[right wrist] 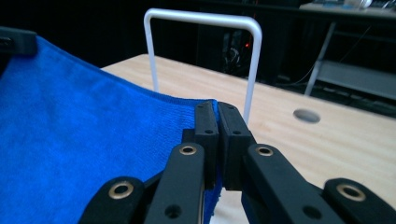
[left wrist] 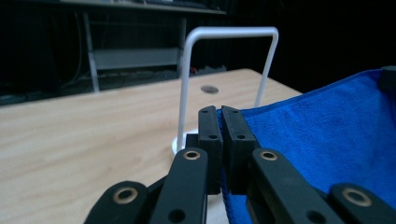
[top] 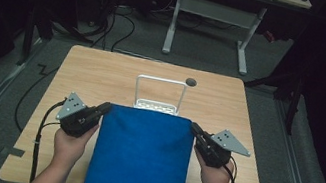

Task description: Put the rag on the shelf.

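Both tools, left tool and right tool, clamped on far corners of blue towel just before white rack on worktop; likely draping next: lift evenly, keep edge taut.

1. I can read no text, label, brand, number or sign in any of my three views.
2. From the high view, I find the blue cloth plain, with no tag or printing showing.
3. The wooden table carries no markings I can make out; the tape pieces at its near corners are blank.
4. The grey plates on the grippers show only dark holes, no lettering.
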Available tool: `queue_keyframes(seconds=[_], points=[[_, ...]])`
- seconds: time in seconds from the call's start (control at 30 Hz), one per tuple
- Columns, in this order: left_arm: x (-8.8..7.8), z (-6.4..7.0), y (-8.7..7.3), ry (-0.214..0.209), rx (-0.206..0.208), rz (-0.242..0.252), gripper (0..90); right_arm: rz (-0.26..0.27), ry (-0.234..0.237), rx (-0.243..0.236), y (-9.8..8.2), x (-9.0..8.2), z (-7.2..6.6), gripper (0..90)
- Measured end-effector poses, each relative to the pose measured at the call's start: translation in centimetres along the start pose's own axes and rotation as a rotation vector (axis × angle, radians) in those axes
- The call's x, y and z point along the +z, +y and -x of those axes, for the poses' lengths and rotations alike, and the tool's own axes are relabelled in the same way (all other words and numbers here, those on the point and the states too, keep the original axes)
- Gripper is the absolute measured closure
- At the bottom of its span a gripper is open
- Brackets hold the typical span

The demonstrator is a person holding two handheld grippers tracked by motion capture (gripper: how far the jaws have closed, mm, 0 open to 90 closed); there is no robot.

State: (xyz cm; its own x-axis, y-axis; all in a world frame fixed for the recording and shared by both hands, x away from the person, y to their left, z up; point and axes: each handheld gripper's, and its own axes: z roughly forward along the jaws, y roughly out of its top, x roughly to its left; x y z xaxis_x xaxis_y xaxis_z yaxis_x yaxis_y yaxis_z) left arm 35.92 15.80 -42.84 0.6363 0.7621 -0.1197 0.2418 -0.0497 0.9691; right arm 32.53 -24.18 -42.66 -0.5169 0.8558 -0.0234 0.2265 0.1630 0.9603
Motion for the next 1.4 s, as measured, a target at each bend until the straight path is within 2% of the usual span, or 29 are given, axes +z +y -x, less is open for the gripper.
queue_keyframes(seconds=[0.1, 0.3, 0.33, 0.47, 0.6, 0.73, 0.87, 1.07, 1.13, 1.17, 1.4], points=[[-0.2, -0.3, 1.4, 0.009, 0.002, 0.027, 87.7, 0.028, -0.006, -0.011, 1.6, -0.1, 0.0, 88.6], [-0.5, -0.4, 2.8, 0.008, 0.005, 0.059, 87.8, 0.075, -0.017, -0.018, 4.4, -0.3, 0.1, 88.6], [-0.6, -0.5, 3.5, 0.012, 0.009, 0.077, 87.9, 0.082, -0.021, -0.017, 4.9, -0.4, 0.1, 88.5], [-0.7, -0.7, 4.4, 0.02, 0.019, 0.096, 88.0, 0.105, -0.023, -0.023, 6.0, -0.4, 0.2, 88.6], [-0.9, -1.0, 5.9, 0.021, 0.018, 0.137, 88.2, 0.139, -0.029, -0.039, 7.6, -0.4, 0.3, 88.6], [-0.9, -1.1, 6.8, 0.026, 0.03, 0.152, 88.2, 0.155, -0.033, -0.042, 8.3, -0.4, 0.2, 88.6], [-0.8, -1.1, 8.4, 0.025, 0.05, 0.178, 88.2, 0.17, -0.044, -0.052, 9.4, -0.4, 0.5, 88.5], [-0.1, -1.2, 9.7, 0.025, 0.075, 0.17, 88.2, 0.195, -0.057, -0.041, 10.5, -0.7, 1.4, 88.6], [0.0, -1.2, 9.9, 0.027, 0.078, 0.171, 88.2, 0.196, -0.056, -0.035, 10.6, -0.7, 1.6, 88.6], [0.2, -1.2, 10.0, 0.025, 0.073, 0.173, 88.2, 0.205, -0.049, -0.013, 10.8, -0.9, 2.0, 88.5], [0.9, -1.5, 10.3, 0.032, 0.07, 0.171, 88.2, 0.203, -0.064, -0.017, 11.1, -0.6, 2.7, 88.6]])
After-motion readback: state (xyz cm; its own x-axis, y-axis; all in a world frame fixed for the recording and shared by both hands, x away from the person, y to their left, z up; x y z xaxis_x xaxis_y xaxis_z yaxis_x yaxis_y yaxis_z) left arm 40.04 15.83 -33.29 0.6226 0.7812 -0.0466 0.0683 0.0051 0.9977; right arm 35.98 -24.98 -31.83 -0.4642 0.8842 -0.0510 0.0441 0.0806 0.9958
